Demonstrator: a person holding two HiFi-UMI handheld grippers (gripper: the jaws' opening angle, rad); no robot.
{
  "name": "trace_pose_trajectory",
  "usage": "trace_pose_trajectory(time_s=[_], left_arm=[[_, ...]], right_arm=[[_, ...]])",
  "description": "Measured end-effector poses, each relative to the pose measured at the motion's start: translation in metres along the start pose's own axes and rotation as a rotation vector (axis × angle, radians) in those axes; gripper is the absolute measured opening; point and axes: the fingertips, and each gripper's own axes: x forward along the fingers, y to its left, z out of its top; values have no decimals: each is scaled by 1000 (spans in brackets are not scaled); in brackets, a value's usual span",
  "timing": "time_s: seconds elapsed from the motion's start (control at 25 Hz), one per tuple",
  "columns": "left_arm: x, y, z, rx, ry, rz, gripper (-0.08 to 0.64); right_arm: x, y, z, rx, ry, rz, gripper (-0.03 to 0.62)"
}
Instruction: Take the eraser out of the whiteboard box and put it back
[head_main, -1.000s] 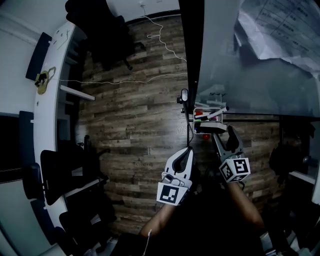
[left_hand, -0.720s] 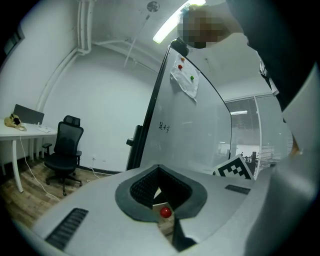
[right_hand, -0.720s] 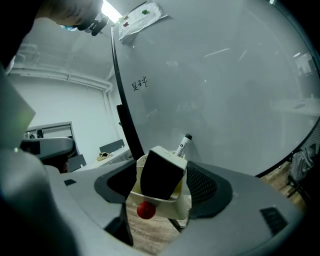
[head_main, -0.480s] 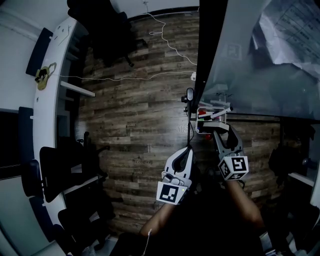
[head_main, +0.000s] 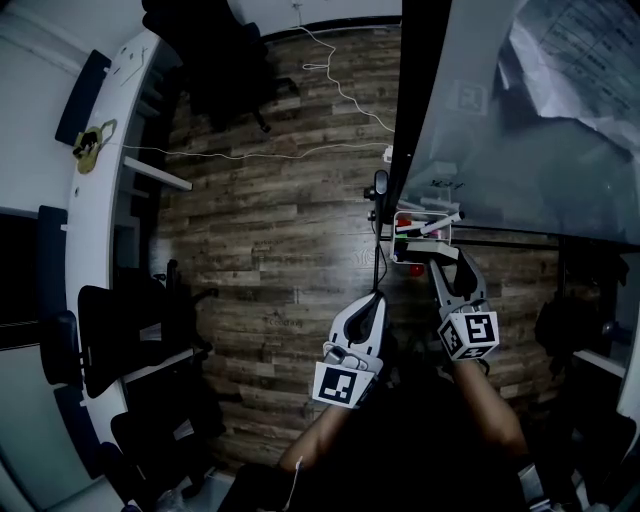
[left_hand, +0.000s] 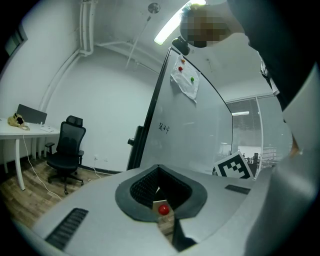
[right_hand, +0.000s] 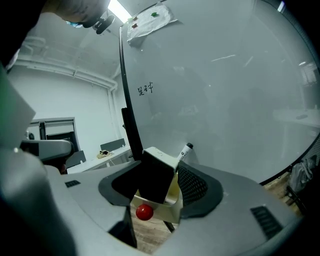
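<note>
Between the jaws of the right gripper (head_main: 443, 266) stands the eraser (right_hand: 156, 175), a black block with a white top. It is upright, with its lower end down in the near end of the whiteboard box (right_hand: 174, 206) and its top above the rim. These jaws are fairly wide apart and closing. The right one lies at the eraser's side. On the left the dark pad and the black block run together, so I cannot tell whether they touch. A dark-tipped marker (right_hand: 184, 151) leans out of the box behind the eraser. A red ball (right_hand: 144, 212) shows just below the eraser, against the box's front. The box hangs at the lower edge of the whiteboard (right_hand: 225, 90), above a wooden floor (head_main: 280, 230).

Just left of the right gripper and apart from the box, the left gripper (head_main: 377, 299) points toward the board. Its jaws are closed tip to tip and hold nothing. Only the hollow between the pads is left, and the red ball shows through it. Well off on that side are a black office chair (left_hand: 67, 145) and a white table (left_hand: 20, 131).
</note>
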Motion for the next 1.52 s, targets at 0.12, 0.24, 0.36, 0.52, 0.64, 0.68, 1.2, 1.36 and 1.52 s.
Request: trace_pose_trajectory(time_s=[0.12, 0.24, 0.36, 0.52, 0.64, 0.68, 1.2, 1.36, 1.52], left_arm=[[-1, -4, 2, 4, -9, 1, 6], [-3, -10, 5, 6, -21, 0, 6], [-5, -17, 8, 10, -30, -4, 6], [-9, -27, 12, 16, -44, -5, 6], [-14, -35, 14, 21, -53, -3, 6], [-15, -37, 15, 25, -57, -3, 6], [-47, -81, 20, 102, -54, 4, 6], [-62, -105, 29, 113, -108, 2, 6], [-80, -125, 19, 123, -88, 30, 6]], right_arm=[[-5, 0, 6, -5, -14, 8, 236], [-10, 1, 13, -11, -28, 16, 235], [-15, 1, 20, -15, -43, 22, 235], [-25, 3, 30, -24, -66, 36, 235], [-33, 5, 36, -29, -80, 48, 233], [-36, 6, 38, -31, -85, 52, 233], [-102, 19, 60, -58, -134, 110, 233], [-135, 18, 59, -63, -146, 120, 233], [-169, 15, 55, -75, -157, 142, 233]])
